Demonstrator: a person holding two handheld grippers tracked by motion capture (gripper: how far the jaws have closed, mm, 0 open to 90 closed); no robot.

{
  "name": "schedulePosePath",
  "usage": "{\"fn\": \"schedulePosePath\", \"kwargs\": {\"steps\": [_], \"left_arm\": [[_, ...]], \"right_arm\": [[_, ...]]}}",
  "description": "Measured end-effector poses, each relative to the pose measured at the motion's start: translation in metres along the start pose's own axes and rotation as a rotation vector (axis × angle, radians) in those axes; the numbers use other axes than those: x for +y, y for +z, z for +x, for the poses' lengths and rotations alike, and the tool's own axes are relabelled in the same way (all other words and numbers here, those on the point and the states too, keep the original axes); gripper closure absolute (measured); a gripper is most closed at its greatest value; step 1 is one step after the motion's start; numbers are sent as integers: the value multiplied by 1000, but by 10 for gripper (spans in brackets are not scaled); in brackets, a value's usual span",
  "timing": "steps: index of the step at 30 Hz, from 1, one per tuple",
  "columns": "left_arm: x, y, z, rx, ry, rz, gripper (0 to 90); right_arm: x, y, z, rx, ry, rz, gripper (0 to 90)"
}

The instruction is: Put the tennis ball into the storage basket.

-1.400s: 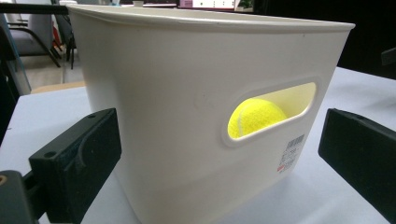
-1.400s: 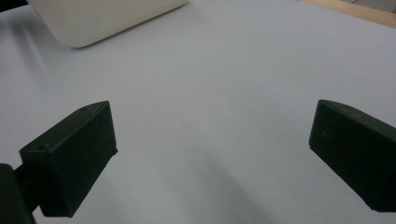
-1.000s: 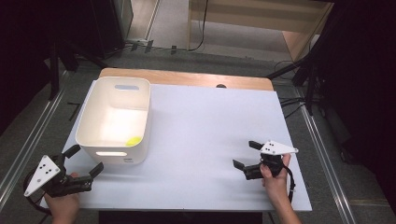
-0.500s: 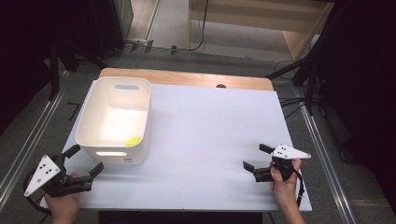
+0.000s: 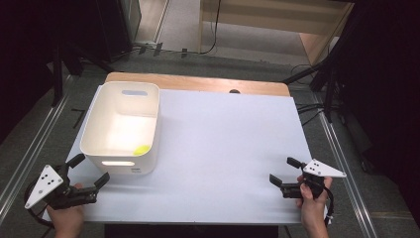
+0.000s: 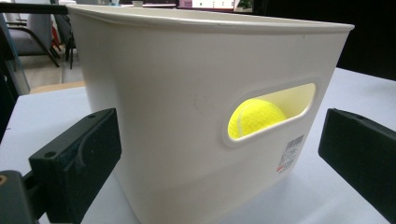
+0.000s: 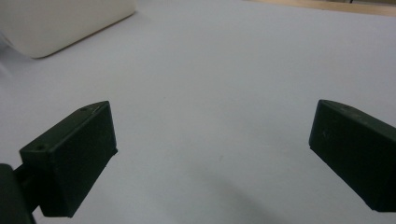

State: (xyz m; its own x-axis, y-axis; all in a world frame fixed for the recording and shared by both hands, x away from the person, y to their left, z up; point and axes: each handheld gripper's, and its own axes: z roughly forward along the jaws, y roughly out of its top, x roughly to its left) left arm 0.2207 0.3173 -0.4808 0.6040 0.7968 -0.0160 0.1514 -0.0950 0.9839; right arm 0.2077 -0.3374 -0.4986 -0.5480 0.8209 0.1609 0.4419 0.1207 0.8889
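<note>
Change since earlier: your right tongs (image 5: 286, 176) have drawn back toward you and out to the right along the near edge of the surface (image 5: 223, 144); your left tongs (image 5: 88, 171) sit where they were.

Left tongs: you hold them at the near left corner of the surface with the jaws spread wide and nothing between them. In the left gripper view (image 6: 219, 154) they point at the near wall of the bin, one jaw to either side of it, close but not touching.

Right tongs: you hold them low over the bare surface near its right front corner, jaws wide apart and gripping nothing; the right gripper view (image 7: 210, 144) shows plain white surface between the jaws.

Bin (image 5: 106, 130): white plastic, upright, on the left half of the surface, just beyond your left tongs. It has a handle slot in its near wall (image 6: 187, 116). One corner of it shows far off in the right gripper view (image 7: 56, 23).

Ball (image 5: 141, 148): yellow, lying inside the bin on its floor at the near right corner. You can see it through the handle slot in the left gripper view (image 6: 254, 119).

Spacing: your two tongs are well apart, one at each front corner.
</note>
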Motion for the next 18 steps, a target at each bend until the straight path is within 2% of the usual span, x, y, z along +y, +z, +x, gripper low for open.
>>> {"fn": "schedulePosePath", "kwargs": {"steps": [4, 8, 18], "left_arm": [[0, 0, 0, 0, -1, -1, 0], [0, 1, 0, 2, -5, 0, 0], [0, 1, 0, 7, 3, 7, 0]], "right_arm": [[-6, -8, -10, -13, 49, -27, 0], [-10, -12, -15, -21, 61, -42, 0], [-10, -13, -16, -30, 35, -55, 0]]}}
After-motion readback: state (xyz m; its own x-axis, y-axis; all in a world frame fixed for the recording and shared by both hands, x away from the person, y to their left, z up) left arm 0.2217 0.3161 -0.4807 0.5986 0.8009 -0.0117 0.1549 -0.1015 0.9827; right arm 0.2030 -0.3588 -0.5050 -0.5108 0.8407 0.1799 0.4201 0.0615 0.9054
